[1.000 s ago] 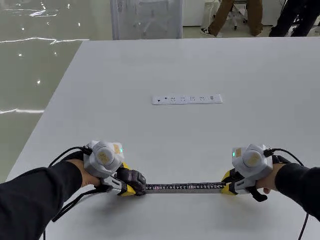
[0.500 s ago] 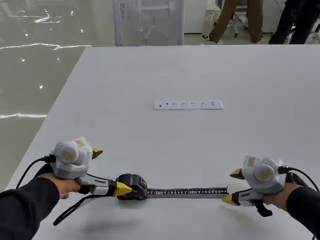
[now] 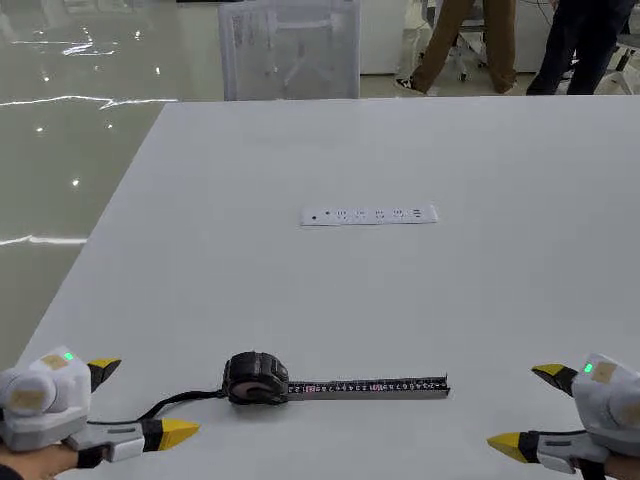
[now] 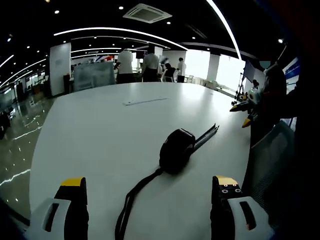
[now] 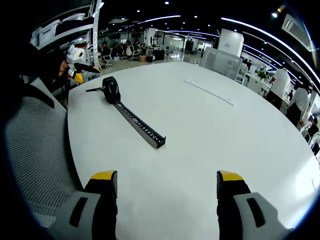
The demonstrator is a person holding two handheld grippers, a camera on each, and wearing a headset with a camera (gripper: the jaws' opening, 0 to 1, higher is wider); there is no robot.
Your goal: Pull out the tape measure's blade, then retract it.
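While tape measure (image 3: pixel 255 378) lies extended, right gripper view reveals blade hook (image 5: pixel 160 143).

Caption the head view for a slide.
Open left gripper and right gripper flank the tape measure, blade extended, on the table.

Tape measure case (image 3: pixel 255 378) on table (image 3: pixel 480 150), near edge, left of centre. Blade (image 3: pixel 370 386) runs right from it, flat on the top. Left gripper (image 3: pixel 145 398) near-left of case, right gripper (image 3: pixel 527 406) right of blade tip, both apart. Power strip (image 3: pixel 369 215) farther back, mid-table.
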